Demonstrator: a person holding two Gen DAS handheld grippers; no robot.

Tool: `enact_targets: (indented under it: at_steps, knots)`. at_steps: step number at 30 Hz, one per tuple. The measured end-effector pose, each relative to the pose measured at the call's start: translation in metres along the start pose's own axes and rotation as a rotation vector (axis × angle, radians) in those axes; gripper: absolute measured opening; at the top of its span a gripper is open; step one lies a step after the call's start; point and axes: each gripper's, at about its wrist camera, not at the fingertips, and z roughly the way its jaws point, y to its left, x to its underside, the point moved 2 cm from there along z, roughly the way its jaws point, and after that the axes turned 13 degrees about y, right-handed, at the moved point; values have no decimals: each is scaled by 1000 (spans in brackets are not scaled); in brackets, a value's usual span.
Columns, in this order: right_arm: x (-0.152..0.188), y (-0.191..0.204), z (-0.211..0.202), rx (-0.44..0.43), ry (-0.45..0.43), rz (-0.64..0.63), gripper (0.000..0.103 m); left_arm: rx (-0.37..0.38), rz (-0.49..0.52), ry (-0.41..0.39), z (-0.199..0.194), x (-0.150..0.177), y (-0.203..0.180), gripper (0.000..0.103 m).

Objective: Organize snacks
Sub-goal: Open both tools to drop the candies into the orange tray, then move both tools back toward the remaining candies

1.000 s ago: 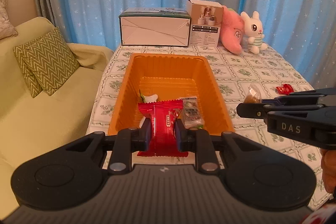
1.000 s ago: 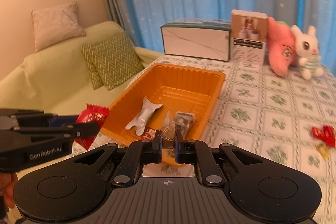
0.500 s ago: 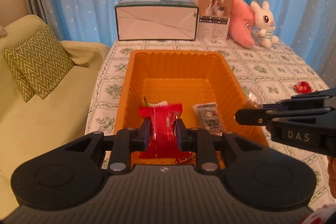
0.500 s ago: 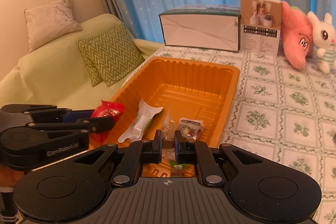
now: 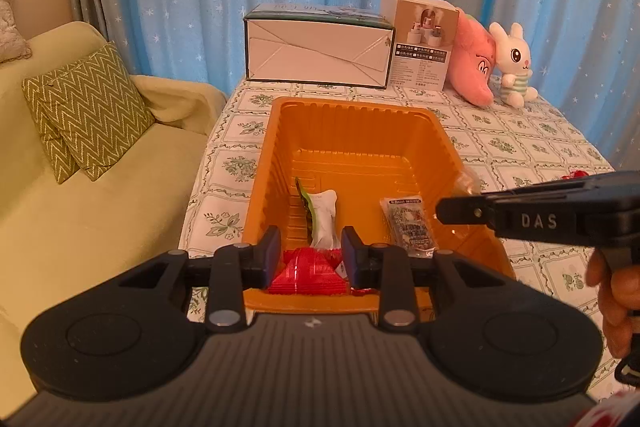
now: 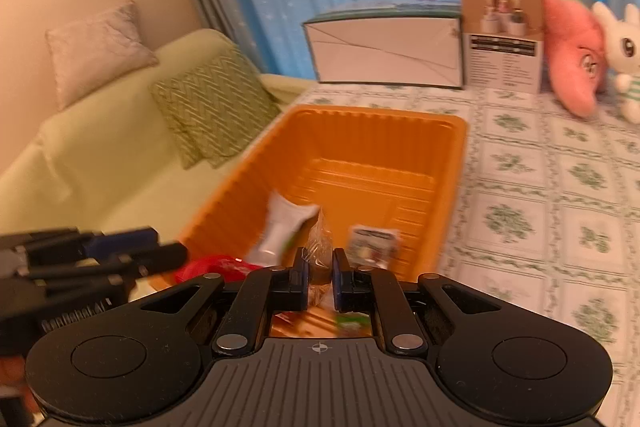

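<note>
Orange plastic tray (image 5: 276, 163) on the floral counter (image 5: 520, 135), far half bare, left gripper (image 5: 310, 254) fingers spread over a red snack packet (image 5: 308, 273) at the near rim, right gripper (image 6: 320, 273) fingers pinching a clear wrapped snack (image 6: 318, 247) above the near end.

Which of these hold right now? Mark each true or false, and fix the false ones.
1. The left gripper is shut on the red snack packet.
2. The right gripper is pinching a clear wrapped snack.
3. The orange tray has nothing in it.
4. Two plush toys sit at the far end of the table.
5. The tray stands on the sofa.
1. False. The left gripper is open, and the red snack packet lies loose in the orange tray.
2. True. The right gripper is shut on the clear wrapped snack.
3. False. It holds a white-and-green packet and a clear printed packet, among others.
4. True. A pink plush and a white bunny.
5. False. It stands on the table, beside the sofa.
</note>
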Motion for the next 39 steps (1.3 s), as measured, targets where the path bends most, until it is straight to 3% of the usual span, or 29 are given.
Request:
enact_targets:
  at_steps: [2, 3, 4, 6, 12, 18, 29, 39]
  knots:
    - [-2, 1, -1, -10, -6, 9, 13, 4, -13, 0, -2, 3, 1, 29]
    - [-2, 1, -3, -12, -16, 13, 23, 7, -20, 1, -3, 4, 1, 29]
    - [-2, -1, -6, -11, -24, 18, 40, 6, -25, 0, -5, 6, 1, 29]
    - [0, -4, -12, -4, -45, 39, 57, 12, -34, -2, -7, 9, 0, 29]
    - [11, -13, -38, 17, -81, 86, 57, 18, -43, -4, -22, 20, -8, 29]
    - [47, -21, -71, 60, -87, 139, 57, 22, -52, -7, -45, 30, -25, 29]
    - [118, -32, -136, 176, -100, 193, 57, 77, -14, -31, -93, 56, -85, 29]
    - [156, -49, -189, 253, -134, 229, 57, 138, 20, -28, -113, 77, -146, 29]
